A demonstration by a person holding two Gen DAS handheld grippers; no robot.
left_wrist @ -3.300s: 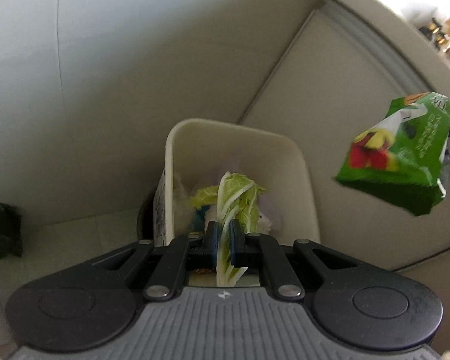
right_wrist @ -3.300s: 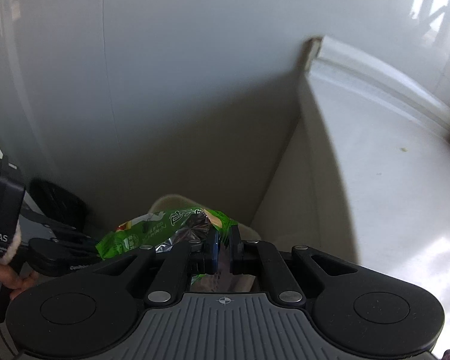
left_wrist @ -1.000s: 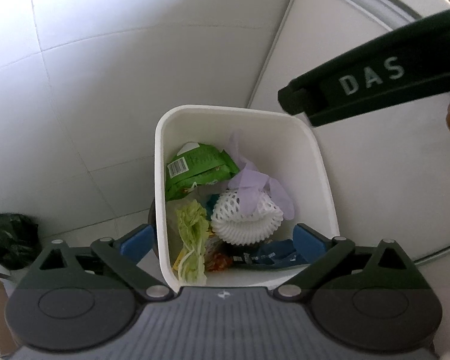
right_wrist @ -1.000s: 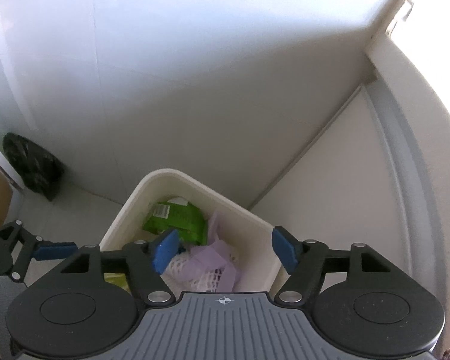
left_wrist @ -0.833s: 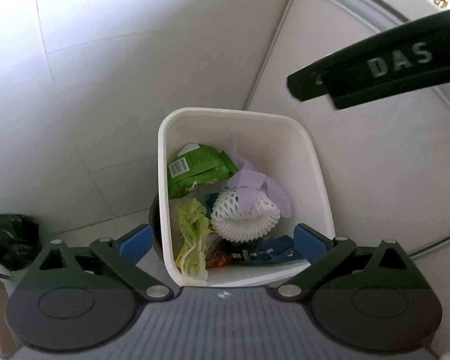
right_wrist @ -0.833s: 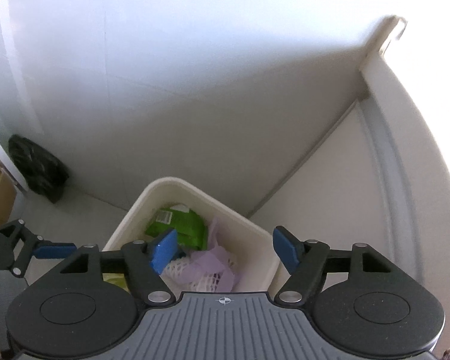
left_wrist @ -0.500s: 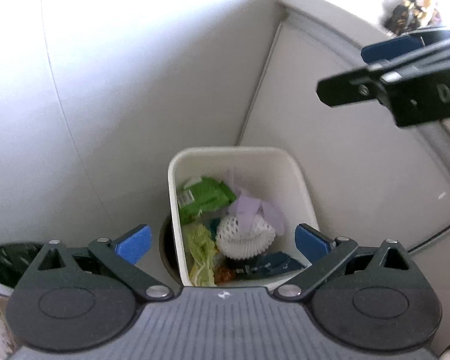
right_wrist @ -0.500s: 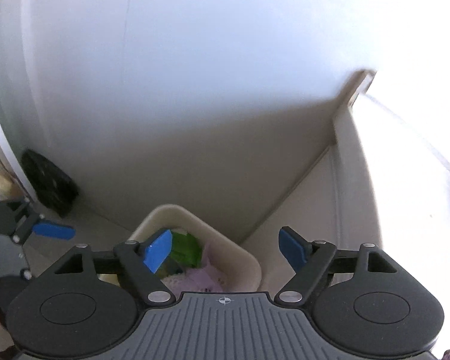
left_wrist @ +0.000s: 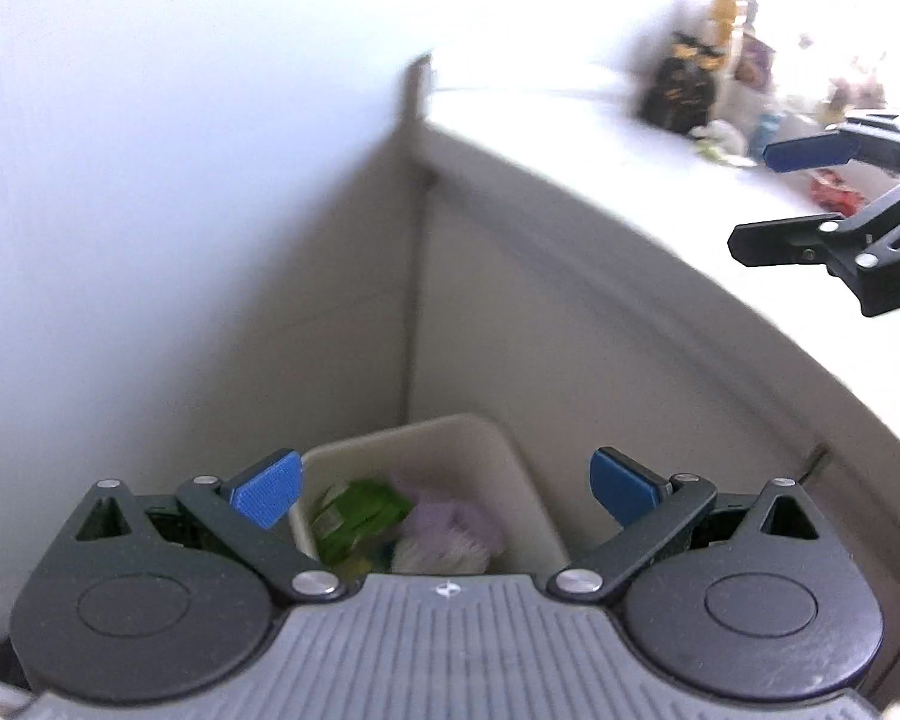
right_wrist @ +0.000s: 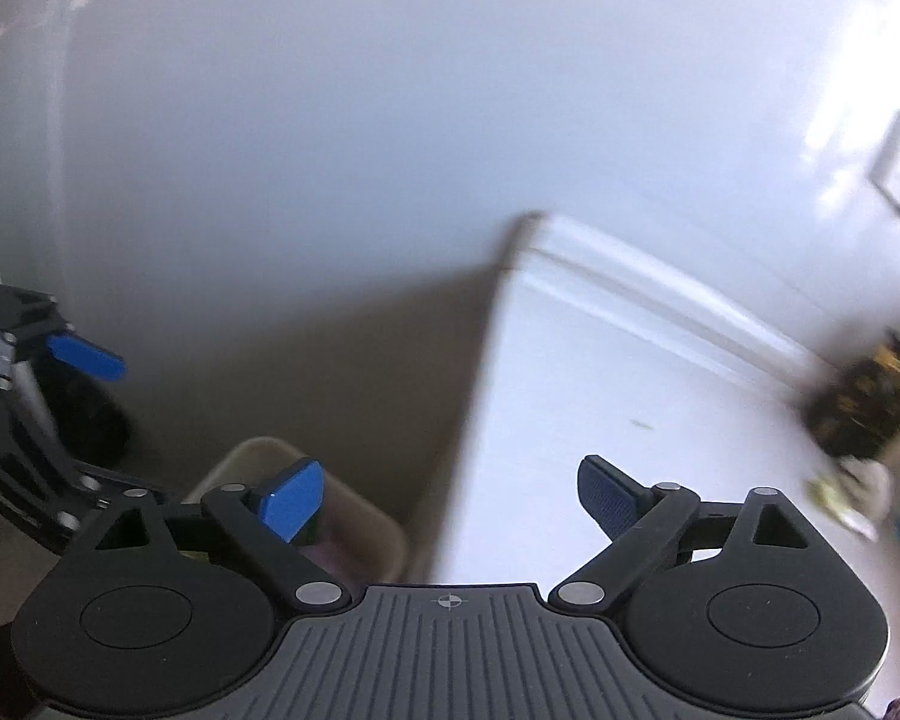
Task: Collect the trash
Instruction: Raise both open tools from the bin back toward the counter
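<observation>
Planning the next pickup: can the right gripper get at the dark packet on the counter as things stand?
Probably yes. The right gripper is open and empty, above the white counter, with bare surface between it and the dark packet. Blur hides finer detail.

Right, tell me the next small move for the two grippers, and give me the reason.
Probably swing the right gripper over the counter toward the small litter beside the dark packet. Both it and the left gripper are open with nothing between their pads, and the green wrapper already lies in the bin, so more trash is the likely target.
</observation>
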